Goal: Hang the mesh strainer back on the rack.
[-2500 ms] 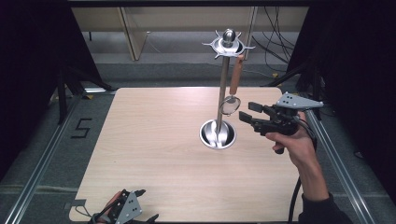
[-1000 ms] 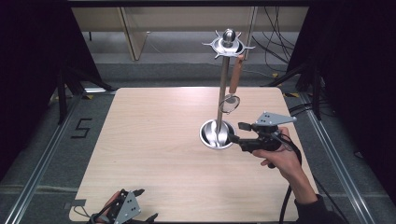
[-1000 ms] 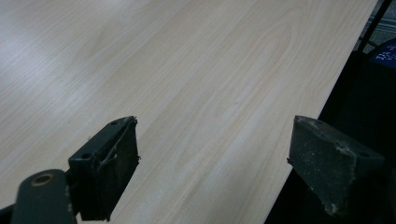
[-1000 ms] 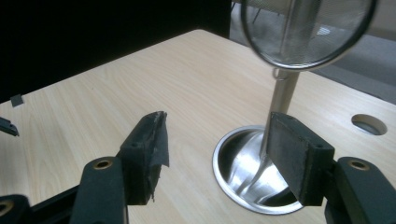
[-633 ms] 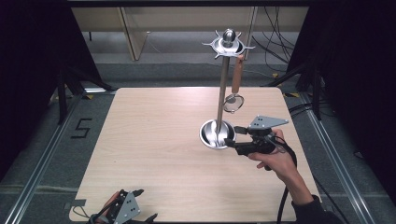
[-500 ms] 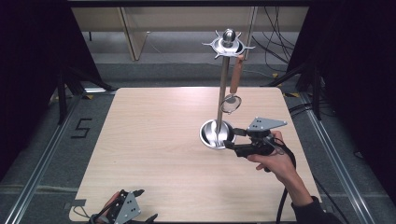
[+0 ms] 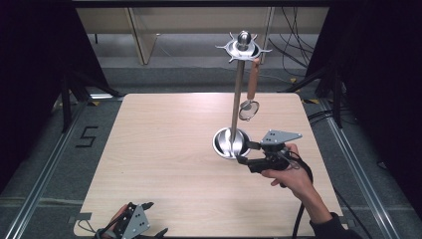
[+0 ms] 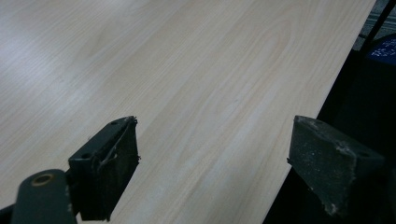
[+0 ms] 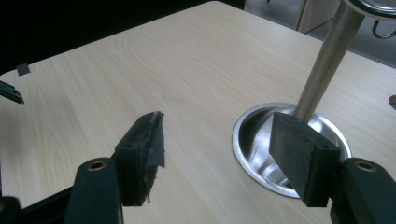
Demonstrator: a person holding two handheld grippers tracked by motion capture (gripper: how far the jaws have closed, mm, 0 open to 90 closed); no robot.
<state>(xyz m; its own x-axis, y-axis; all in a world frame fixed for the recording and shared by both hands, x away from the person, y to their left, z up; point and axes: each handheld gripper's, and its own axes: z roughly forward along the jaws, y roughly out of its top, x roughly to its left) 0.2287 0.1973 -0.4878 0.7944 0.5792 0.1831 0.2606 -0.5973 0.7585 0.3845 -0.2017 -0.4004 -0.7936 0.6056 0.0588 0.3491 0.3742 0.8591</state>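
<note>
Right tool (image 7: 243, 152) moved down beside stand base (image 7: 226, 145), jaws opening.

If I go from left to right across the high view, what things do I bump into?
Left gripper at the table's near edge → the stand's round metal base → the hanging strainer with the brown handle → right gripper, its fingers open around the base's rim.
</note>
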